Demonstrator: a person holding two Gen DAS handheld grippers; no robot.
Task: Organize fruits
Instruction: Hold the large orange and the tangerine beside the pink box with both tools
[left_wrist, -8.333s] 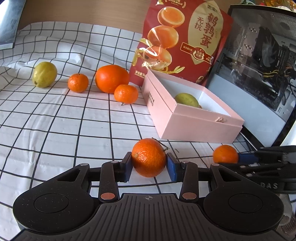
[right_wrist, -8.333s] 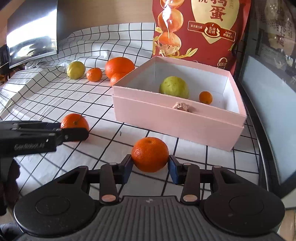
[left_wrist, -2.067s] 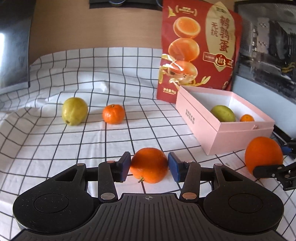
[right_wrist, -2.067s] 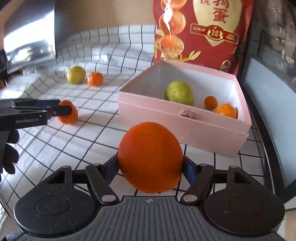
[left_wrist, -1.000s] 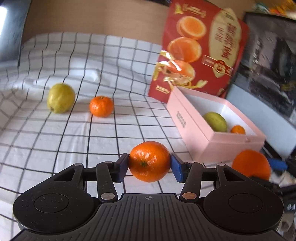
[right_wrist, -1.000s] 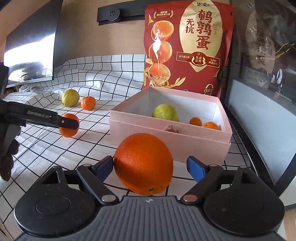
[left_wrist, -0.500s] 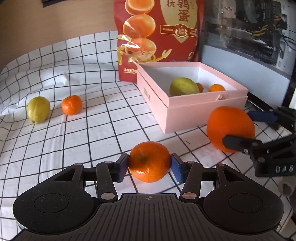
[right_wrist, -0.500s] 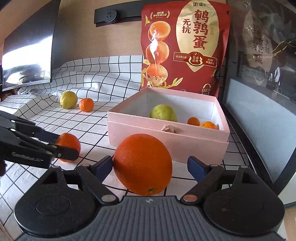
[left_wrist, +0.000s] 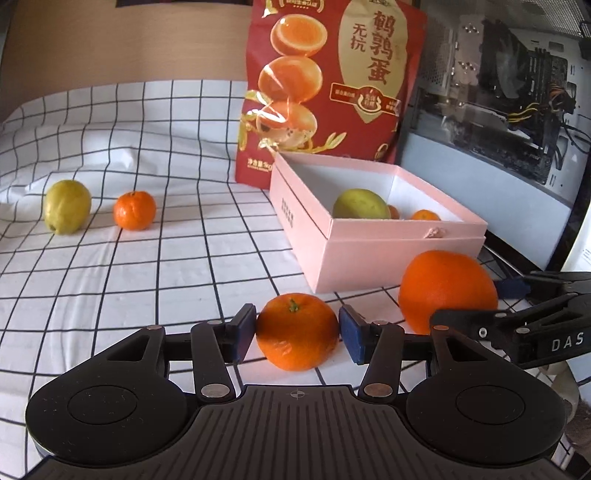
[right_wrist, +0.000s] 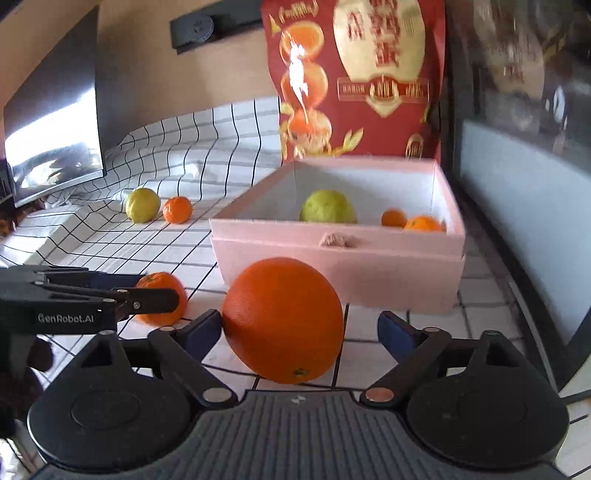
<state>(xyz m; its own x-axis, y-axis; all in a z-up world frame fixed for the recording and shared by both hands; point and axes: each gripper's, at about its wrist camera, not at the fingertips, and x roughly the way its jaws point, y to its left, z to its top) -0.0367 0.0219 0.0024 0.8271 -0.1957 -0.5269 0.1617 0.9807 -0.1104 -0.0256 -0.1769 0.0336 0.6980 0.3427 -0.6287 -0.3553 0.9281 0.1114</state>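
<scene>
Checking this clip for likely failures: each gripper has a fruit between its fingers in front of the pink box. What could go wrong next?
1. The right gripper is open, and the large orange touches only one pad, so it may roll away or slip if lifted.
2. The left gripper, shut on the mandarin, sits close beside the right one. If both head for the pink box together, they might collide.
</scene>
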